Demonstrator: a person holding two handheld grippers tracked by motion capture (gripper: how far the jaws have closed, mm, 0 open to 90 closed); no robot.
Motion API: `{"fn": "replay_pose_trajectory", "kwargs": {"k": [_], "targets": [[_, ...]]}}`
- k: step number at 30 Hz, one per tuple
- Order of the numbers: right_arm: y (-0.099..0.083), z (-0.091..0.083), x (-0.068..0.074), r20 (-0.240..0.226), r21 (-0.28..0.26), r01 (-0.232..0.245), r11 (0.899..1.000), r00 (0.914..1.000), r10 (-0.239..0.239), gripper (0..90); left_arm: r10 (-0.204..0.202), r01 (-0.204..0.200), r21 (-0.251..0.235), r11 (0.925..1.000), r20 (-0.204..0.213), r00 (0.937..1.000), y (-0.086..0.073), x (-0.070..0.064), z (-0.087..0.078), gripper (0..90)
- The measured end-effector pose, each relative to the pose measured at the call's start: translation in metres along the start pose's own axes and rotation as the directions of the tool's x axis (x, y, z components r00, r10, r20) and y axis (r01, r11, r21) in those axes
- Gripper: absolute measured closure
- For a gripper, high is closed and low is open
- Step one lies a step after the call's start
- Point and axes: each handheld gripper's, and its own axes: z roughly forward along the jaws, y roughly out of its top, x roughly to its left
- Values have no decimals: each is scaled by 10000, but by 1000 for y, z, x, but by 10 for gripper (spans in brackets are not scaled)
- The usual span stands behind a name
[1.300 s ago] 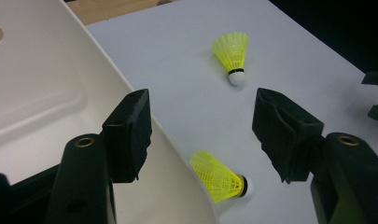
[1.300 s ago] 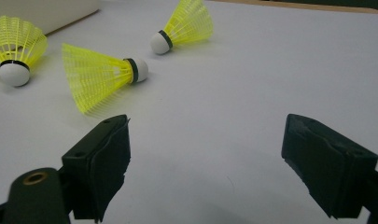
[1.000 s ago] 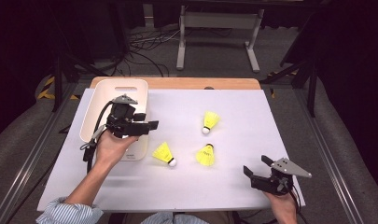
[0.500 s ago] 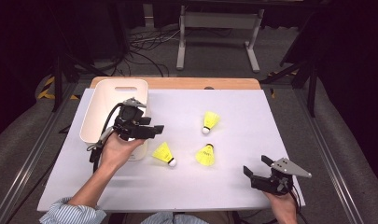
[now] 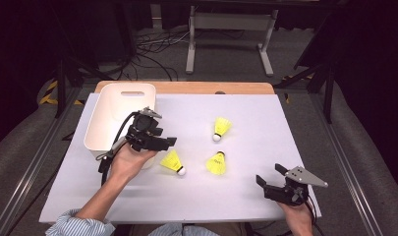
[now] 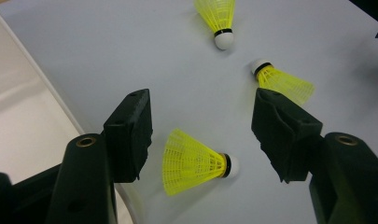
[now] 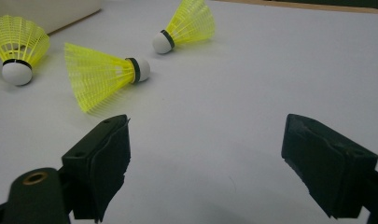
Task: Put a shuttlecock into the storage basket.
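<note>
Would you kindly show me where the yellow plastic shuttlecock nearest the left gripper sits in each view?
High view: the yellow plastic shuttlecock lies left of centre, beside the white plastic bin.
Left gripper view: low centre, between the open jaws.
Right gripper view: top left corner.
Shared landmark: the white bin, left of it in the left gripper view.

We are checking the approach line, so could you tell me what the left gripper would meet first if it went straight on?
Most likely the nearest shuttlecock, which lies between the left gripper's open jaws; depth is uncertain.
</note>
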Motion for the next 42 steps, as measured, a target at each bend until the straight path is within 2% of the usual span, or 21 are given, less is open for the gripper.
{"fn": "replay_pose_trajectory", "kwargs": {"k": [4,11,15,34,42], "targets": [[0,0,0,-1,26,-6,10000,10000,6,157,87,-85,152,9998,-111,9999,-1,-4,2,381],[0,0,0,4,12,-4,10000,10000,4,157,394,-379,285,9989,-541,9978,-3,-14,6,378],[0,0,0,2,17,-8,10000,10000,8,157,440,-422,333,9986,-529,9976,-3,-17,6,389],[0,0,0,-19,19,8,10000,10000,-7,157,-10,58,593,9982,-808,9967,-12,-26,16,392],[0,0,0,-28,11,22,10000,10000,-22,157,79,4,743,9972,-1118,9937,-16,-29,21,391]]}}
